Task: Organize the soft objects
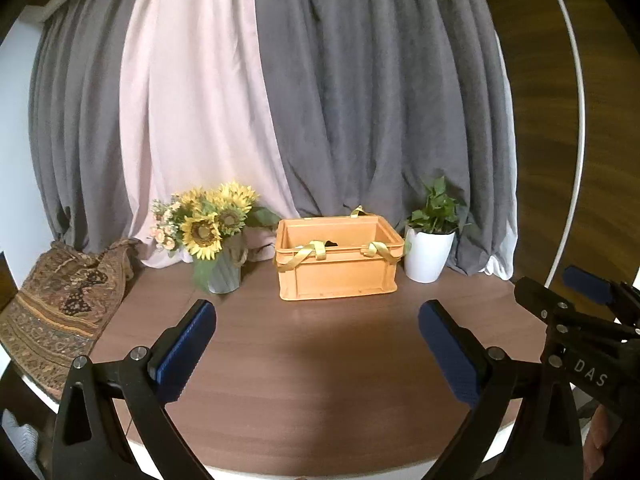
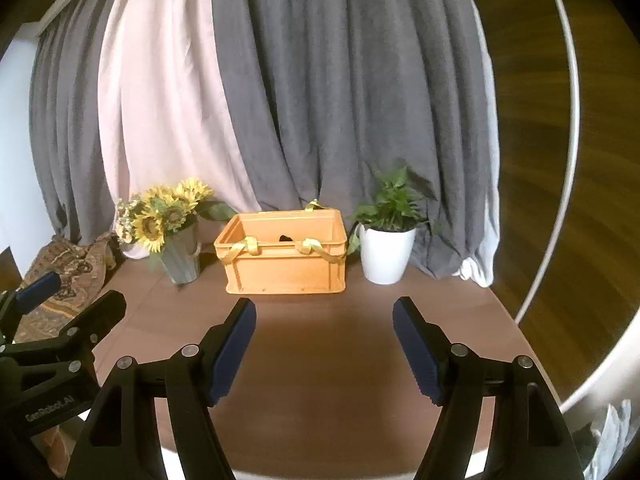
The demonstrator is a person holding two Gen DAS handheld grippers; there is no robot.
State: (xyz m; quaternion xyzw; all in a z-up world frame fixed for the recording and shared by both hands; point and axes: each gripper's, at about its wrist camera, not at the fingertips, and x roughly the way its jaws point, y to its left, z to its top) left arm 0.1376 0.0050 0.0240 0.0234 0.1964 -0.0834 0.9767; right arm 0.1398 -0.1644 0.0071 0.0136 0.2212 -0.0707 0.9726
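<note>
An orange plastic crate (image 1: 338,268) stands at the back middle of the brown table (image 1: 312,360); yellow fabric straps (image 1: 310,254) hang over its front rim, and something dark lies inside, mostly hidden. The crate also shows in the right wrist view (image 2: 284,266) with the yellow straps (image 2: 320,249). My left gripper (image 1: 316,312) is open and empty, well short of the crate. My right gripper (image 2: 324,310) is open and empty, also short of it. A patterned brown cloth (image 1: 60,312) lies on the table's left edge, and it shows in the right wrist view (image 2: 68,276).
A vase of sunflowers (image 1: 216,240) stands left of the crate, a white potted plant (image 1: 428,244) right of it. Grey and pink curtains (image 1: 280,100) hang behind. The right gripper's body (image 1: 580,332) shows at right; the left gripper's body (image 2: 52,344) at left.
</note>
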